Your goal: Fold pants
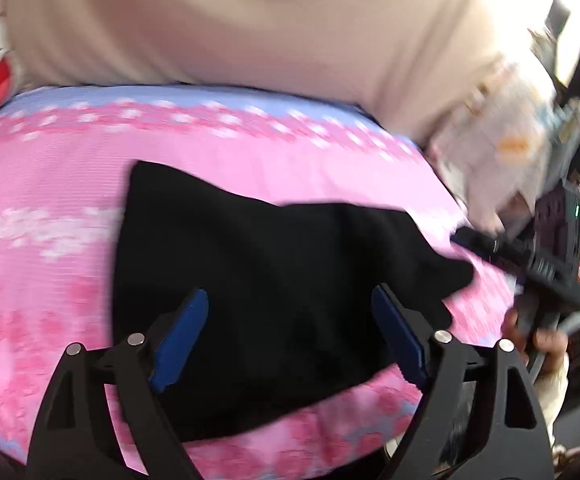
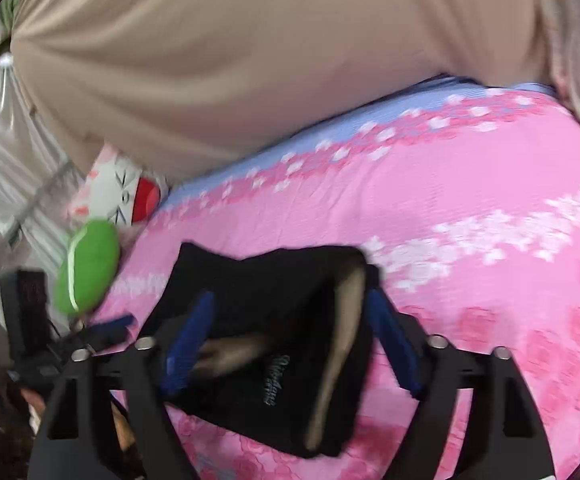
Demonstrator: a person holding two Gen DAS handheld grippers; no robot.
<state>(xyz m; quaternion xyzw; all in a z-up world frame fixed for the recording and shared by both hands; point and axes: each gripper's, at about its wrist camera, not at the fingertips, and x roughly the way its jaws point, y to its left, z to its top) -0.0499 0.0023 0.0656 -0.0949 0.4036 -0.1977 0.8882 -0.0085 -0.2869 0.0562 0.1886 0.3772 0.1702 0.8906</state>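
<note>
1. Here my left tongs (image 1: 285, 336) hang above the black pants (image 1: 257, 264), blue pads spread wide with nothing between them.
2. My right tongs (image 2: 290, 328) are likewise released, jaws apart over the same pants (image 2: 273, 320); whether a pad brushes the cloth I cannot tell.
3. The pants lie folded into a compact dark bundle on the bed's pink flowered cover (image 1: 49, 240), toward its near edge.
4. From the right wrist view, a tan lining strip and a small printed label show on the upper layer of the pants.
5. In the left wrist view, my right tongs (image 1: 478, 244) appear at the pants' right edge, blurred.
6. A beige curtain-like cloth (image 2: 229, 60) rises behind the bed.
7. A green cushion (image 2: 87, 266) and a white-and-red plush toy (image 2: 125, 196) sit by the bed's left side in the right wrist view.
</note>
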